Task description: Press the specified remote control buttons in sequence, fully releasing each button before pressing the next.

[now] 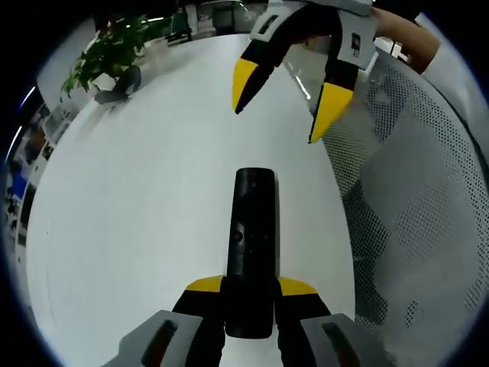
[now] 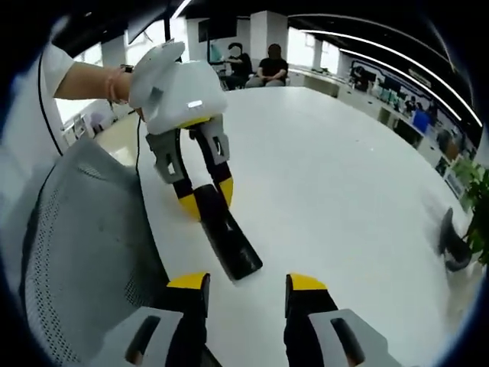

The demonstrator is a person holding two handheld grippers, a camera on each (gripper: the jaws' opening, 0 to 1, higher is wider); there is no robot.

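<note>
A long black remote control [image 1: 253,243] lies on the white table [image 1: 130,199], its near end clamped between my left gripper's [image 1: 250,287] yellow-tipped jaws. My right gripper [image 1: 284,101] comes in from the top, open, its yellow tips hanging beyond the remote's far end and not touching it. In the right gripper view, my right gripper [image 2: 247,283] stands open at the bottom with nothing between its jaws. Just ahead of it is the free end of the remote control [image 2: 231,241]. The left gripper [image 2: 206,197], held by a hand, is shut on the remote's other end.
A grey mesh chair back [image 1: 412,214] stands against the table edge beside the remote, also seen as the chair [image 2: 76,252]. A potted plant [image 1: 111,50] sits at the table's far corner. Two people [image 2: 260,65] sit at the far end.
</note>
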